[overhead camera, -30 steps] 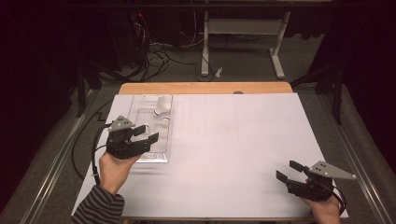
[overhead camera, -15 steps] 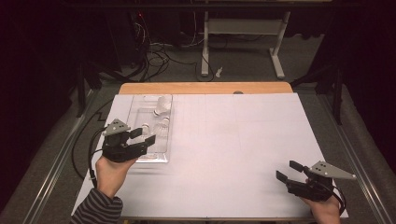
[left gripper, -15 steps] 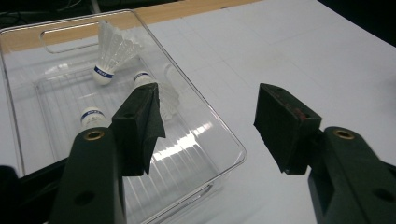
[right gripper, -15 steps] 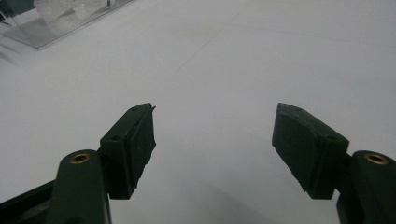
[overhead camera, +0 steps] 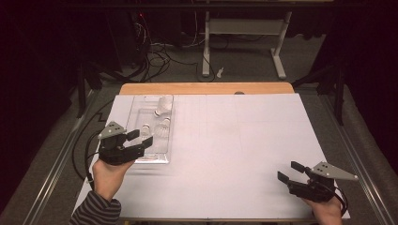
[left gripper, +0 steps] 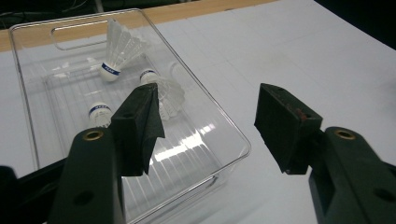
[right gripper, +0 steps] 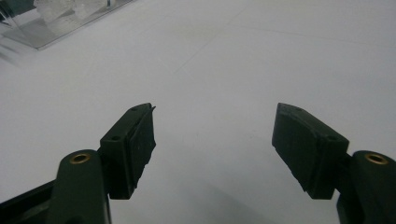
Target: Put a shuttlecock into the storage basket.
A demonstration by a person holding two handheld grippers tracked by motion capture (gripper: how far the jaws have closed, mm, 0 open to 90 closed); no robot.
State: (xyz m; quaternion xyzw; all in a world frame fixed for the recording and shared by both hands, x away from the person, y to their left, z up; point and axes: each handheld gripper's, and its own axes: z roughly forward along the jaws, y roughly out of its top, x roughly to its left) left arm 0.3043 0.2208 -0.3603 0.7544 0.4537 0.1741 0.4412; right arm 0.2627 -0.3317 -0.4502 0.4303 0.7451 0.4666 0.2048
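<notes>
A clear plastic tray (overhead camera: 149, 97) lies at the left of the white table. It holds three white shuttlecocks: one at the far end (left gripper: 119, 49), one in the middle (left gripper: 166, 93) and one nearer me (left gripper: 99, 113). My left gripper (overhead camera: 140, 137) hovers over the tray's near right corner. Its jaws stand wide open with nothing between them (left gripper: 210, 121). My right gripper (overhead camera: 290, 171) rests low at the table's near right, pointing left. It is open (right gripper: 215, 140), with only bare white surface between its jaws.
White paper (overhead camera: 234, 140) covers the table, with a wooden strip (overhead camera: 206, 88) along the far edge. Cables (overhead camera: 82, 145) trail off the left side. Beyond the table stand a white stand's legs (overhead camera: 206, 51) and a dark floor.
My left gripper has drifted slightly left and back toward the near edge, away from the tray's middle. The right gripper has not moved.
</notes>
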